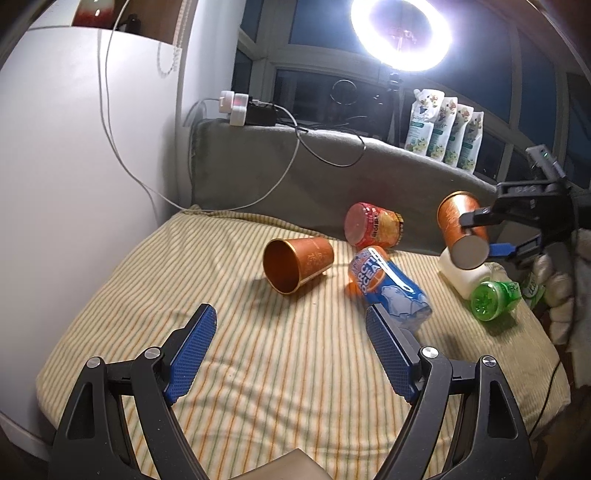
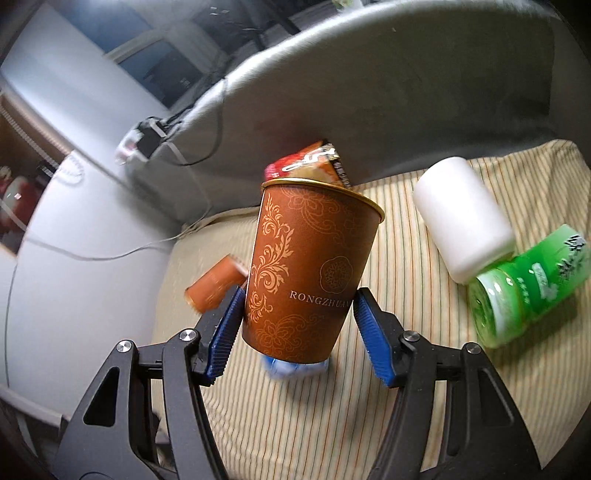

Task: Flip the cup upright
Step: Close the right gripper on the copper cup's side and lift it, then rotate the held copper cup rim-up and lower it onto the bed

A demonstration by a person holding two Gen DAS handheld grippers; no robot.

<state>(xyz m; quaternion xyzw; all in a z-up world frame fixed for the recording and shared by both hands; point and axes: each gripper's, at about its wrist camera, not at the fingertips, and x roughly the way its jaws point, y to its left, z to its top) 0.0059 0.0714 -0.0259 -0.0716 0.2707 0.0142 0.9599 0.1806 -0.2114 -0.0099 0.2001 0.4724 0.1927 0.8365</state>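
My right gripper (image 2: 299, 317) is shut on a brown paper cup (image 2: 306, 273) with gold patterns and holds it in the air, rim away from me and tilted. The left wrist view shows this cup (image 1: 460, 229) lifted at the right, grey base toward the camera, in the right gripper (image 1: 484, 232). A second brown cup (image 1: 295, 264) lies on its side on the striped cushion, mouth toward my left gripper (image 1: 291, 332). It also shows blurred in the right wrist view (image 2: 216, 282). My left gripper is open and empty, short of the lying cup.
On the striped cushion (image 1: 258, 369) lie a blue Arctic Ocean can (image 1: 391, 288), a red snack tub (image 1: 373, 225), a white jar (image 2: 461, 218) and a green bottle (image 2: 524, 288). A grey backrest (image 1: 332, 177) rises behind. A ring light (image 1: 400, 31), cables and pouches stand beyond.
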